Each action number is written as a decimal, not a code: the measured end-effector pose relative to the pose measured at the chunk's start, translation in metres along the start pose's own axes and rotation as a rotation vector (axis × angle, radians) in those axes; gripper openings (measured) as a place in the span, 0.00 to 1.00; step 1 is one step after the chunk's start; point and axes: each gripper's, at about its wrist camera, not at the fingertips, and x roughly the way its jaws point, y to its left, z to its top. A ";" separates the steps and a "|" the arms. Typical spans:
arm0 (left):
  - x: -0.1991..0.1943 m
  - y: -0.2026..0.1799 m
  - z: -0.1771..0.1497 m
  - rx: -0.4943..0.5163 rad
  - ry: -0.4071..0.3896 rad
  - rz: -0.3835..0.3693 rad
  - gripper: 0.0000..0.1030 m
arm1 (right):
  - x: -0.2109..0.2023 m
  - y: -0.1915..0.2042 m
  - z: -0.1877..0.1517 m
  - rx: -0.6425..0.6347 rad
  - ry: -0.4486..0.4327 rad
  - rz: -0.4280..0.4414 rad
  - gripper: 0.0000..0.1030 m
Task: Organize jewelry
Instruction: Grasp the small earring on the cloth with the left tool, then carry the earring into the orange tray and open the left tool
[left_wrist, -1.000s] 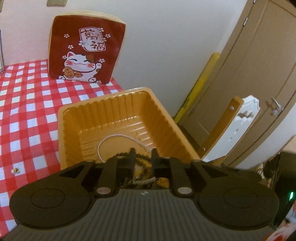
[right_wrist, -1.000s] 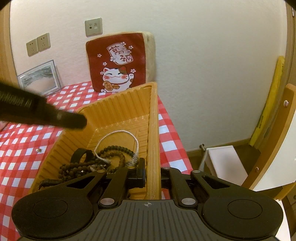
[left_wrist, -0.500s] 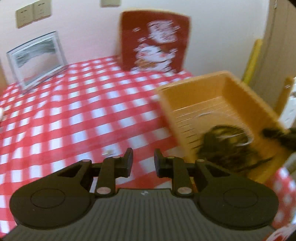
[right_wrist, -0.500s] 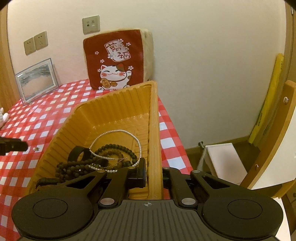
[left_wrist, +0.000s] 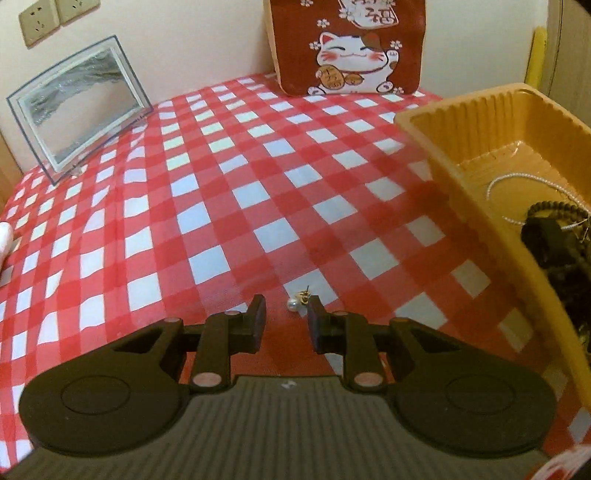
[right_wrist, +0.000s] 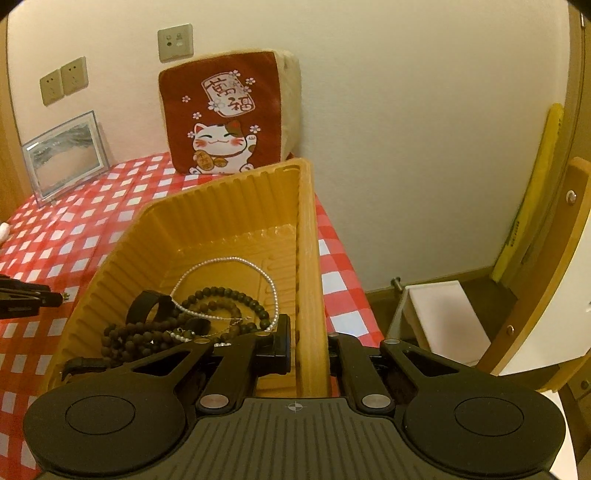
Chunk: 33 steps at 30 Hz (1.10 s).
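between parted left gripper (left_wrist: 286, 319) fingers: pearl earring (left_wrist: 297, 300).

cat cushion (right_wrist: 225, 122) at wall | glass frame (left_wrist: 79, 114) leaning | checked tablecloth (left_wrist: 221, 206) | wall sockets (right_wrist: 62, 85)

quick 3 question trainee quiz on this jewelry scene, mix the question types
1. True or false: the earring lies inside the tray.
2. What is the right tool shut on? A) tray wall B) pearl necklace C) cushion
3. Fill in: the earring lies on the ___ tablecloth, just ahead of the open left tool.

Key
1. False: it lies on the cloth, outside the tray.
2. A
3. checked
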 end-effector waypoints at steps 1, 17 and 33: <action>0.001 0.001 0.000 0.003 -0.006 -0.006 0.20 | 0.001 0.000 0.000 0.001 0.002 -0.002 0.05; -0.034 -0.005 0.011 -0.074 -0.077 -0.077 0.07 | 0.005 0.001 0.001 -0.003 0.000 0.001 0.05; -0.089 -0.115 0.043 -0.059 -0.169 -0.393 0.07 | -0.003 -0.001 0.004 -0.022 -0.033 0.048 0.05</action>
